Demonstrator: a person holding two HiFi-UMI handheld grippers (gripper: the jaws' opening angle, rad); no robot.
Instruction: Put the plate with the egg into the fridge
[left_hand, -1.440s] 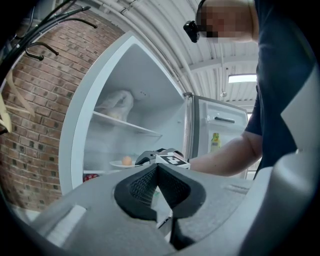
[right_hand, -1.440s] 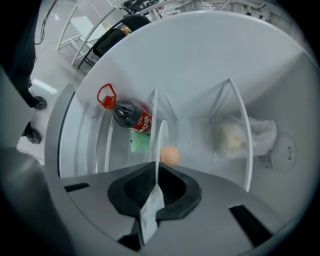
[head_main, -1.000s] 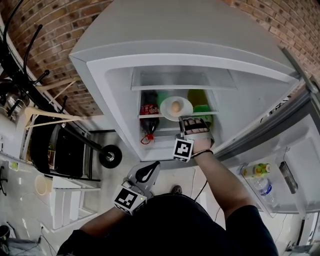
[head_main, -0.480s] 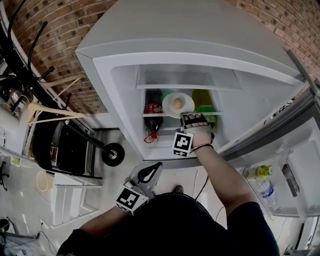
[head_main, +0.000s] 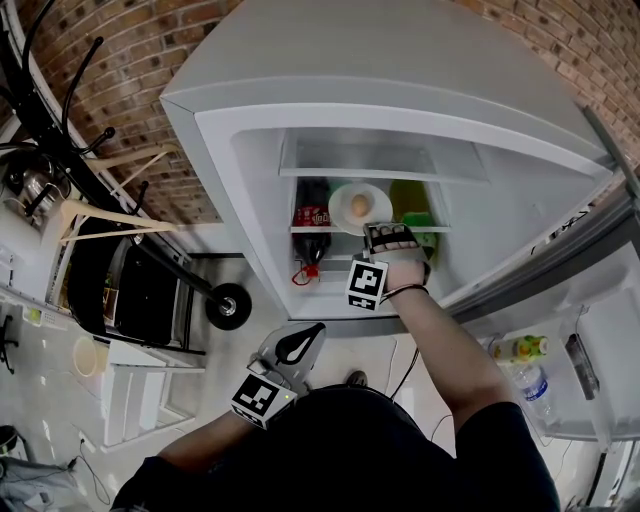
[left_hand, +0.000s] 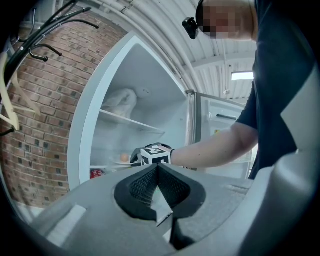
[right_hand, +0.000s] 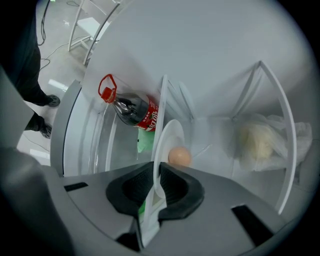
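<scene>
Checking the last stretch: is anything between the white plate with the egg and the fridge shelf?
Nothing visible. The round white plate with the tan egg is already on the clear fridge shelf, rim between the right hand-held gripper's jaws, which have just been opening; the red-capped cola bottle lies aside.

a home-like room: brick wall (head_main: 120, 60), open fridge (head_main: 400, 60), coat rack (head_main: 60, 125) beside it.

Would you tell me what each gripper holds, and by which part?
Left gripper: nothing, jaws shut. Right gripper: the rim of the plate sits between its jaws, which have just been opening; it looks released.
</scene>
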